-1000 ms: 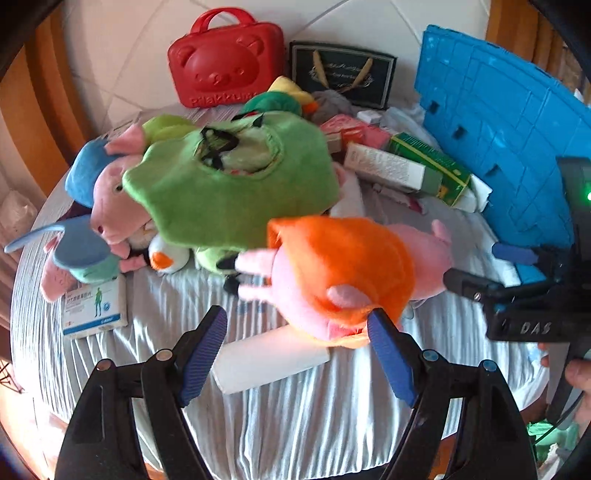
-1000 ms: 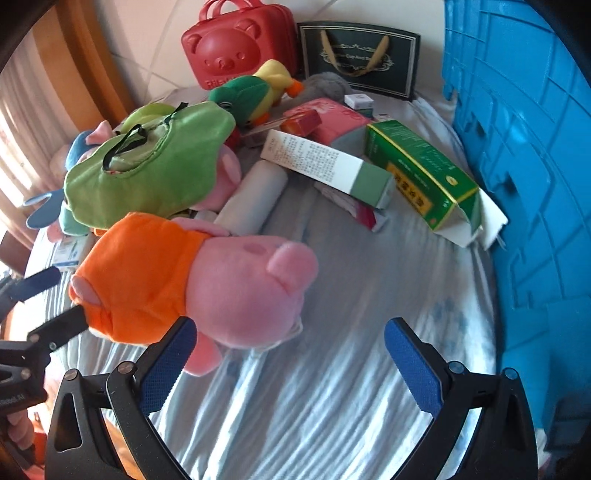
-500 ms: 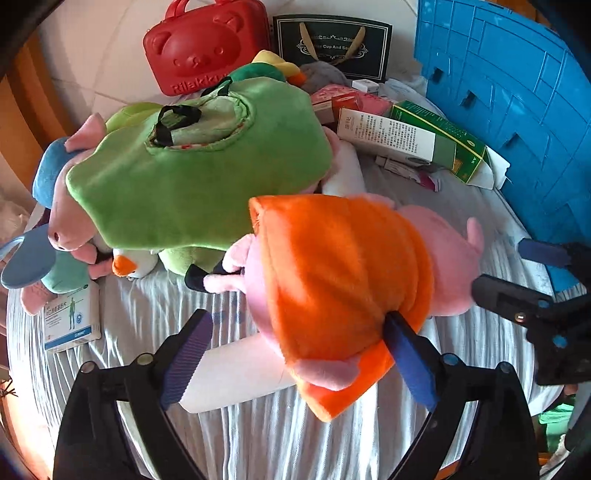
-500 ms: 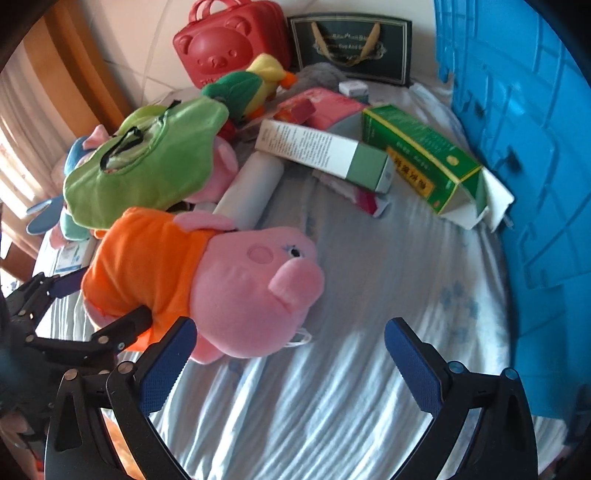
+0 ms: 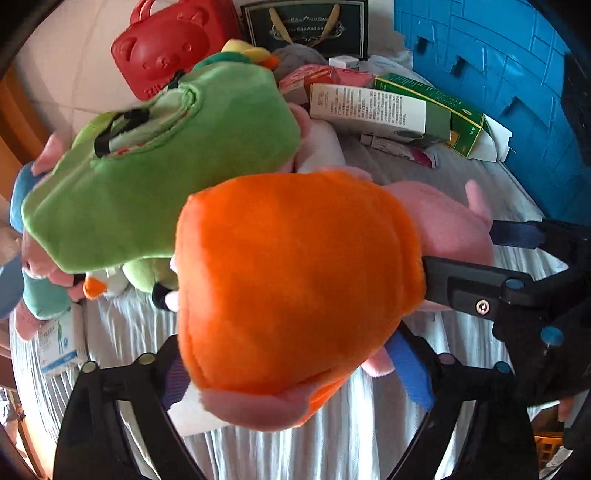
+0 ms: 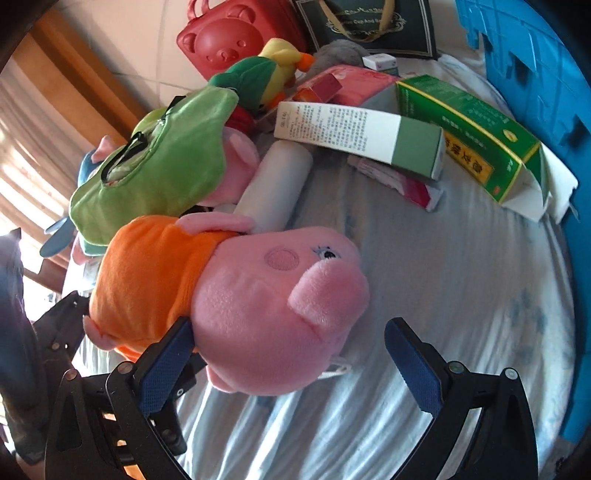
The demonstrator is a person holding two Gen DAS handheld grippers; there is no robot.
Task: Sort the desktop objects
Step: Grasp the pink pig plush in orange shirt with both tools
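A pink pig plush in an orange dress [image 5: 295, 280] lies on the striped grey cloth [image 5: 295, 446]. My left gripper [image 5: 293, 373] straddles its orange body from the near side. The jaws are closing with the body between them, and the left pad is half hidden under the dress. From the other side, my right gripper [image 6: 290, 365] stands open around the pig's pink head [image 6: 273, 317]. Its left pad touches the head and its right pad [image 6: 413, 365] is clear of it. The right gripper [image 5: 458, 251] also shows at the right of the left wrist view.
Behind the pig lie a green plush [image 5: 159, 177], a white roll [image 6: 273, 188], a white-and-green carton [image 6: 358, 133] and a green box [image 6: 469, 136]. A red bear case [image 5: 166, 48] and a black gift bag [image 5: 306, 26] stand at the back. A blue crate [image 5: 498, 92] walls the right side.
Both grippers have come down and closer to the pig plush. The left jaws now flank its orange body, the right jaws its head. The plush has stayed on the cloth.
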